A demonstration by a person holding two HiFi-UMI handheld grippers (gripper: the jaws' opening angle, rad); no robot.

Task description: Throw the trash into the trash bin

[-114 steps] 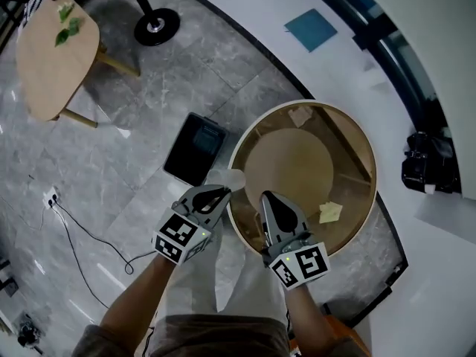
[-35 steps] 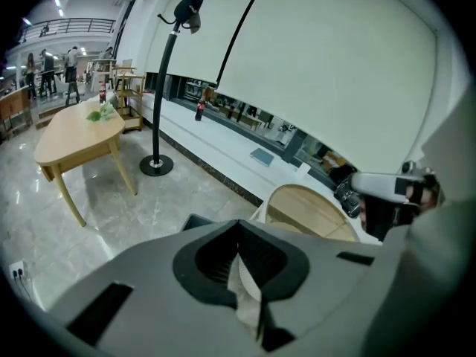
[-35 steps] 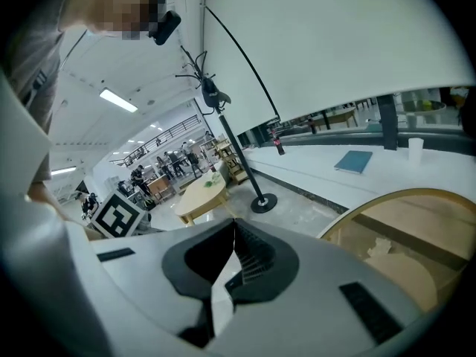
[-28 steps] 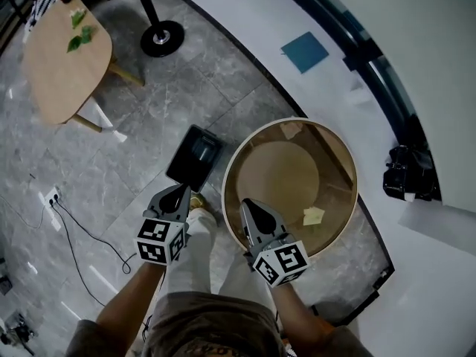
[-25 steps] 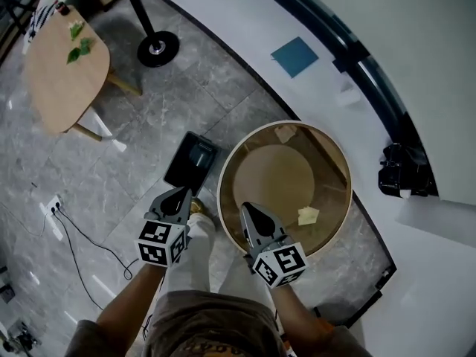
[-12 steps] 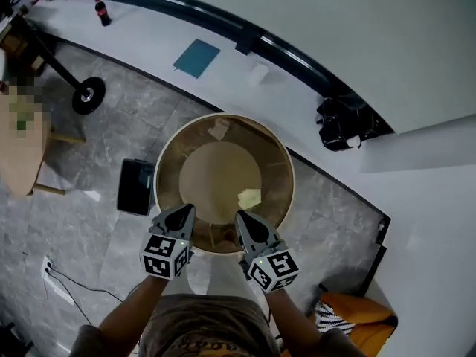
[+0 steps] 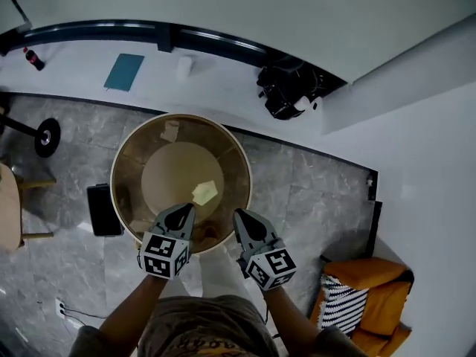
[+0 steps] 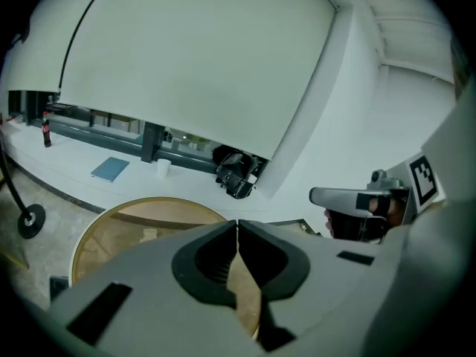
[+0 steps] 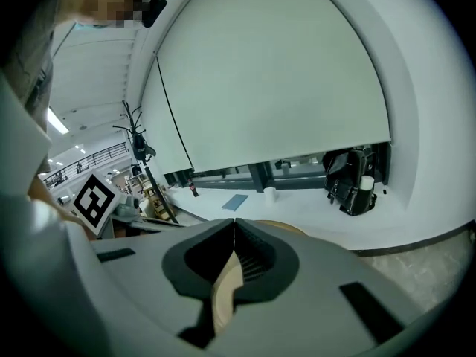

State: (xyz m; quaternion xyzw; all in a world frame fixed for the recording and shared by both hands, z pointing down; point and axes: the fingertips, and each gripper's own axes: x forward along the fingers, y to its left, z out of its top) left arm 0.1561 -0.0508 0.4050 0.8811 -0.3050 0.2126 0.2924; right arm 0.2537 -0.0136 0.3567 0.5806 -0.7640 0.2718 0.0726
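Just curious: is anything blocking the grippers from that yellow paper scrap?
Nothing visible does. The yellow paper scrap lies uncovered in the round wooden tub, just ahead of the left gripper and right gripper.

A black backpack (image 7: 288, 91) stands well apart from a teal pad (image 7: 124, 71).

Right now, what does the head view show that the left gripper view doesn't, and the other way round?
Only the head view: the yellow scrap lying in the round wooden tub, and the orange seat at lower right. Only the left gripper view: the left tongs meeting tip to tip, nothing between them. Both: the tub's rim, the black bag, the teal pad, the white cup and the right tongs.
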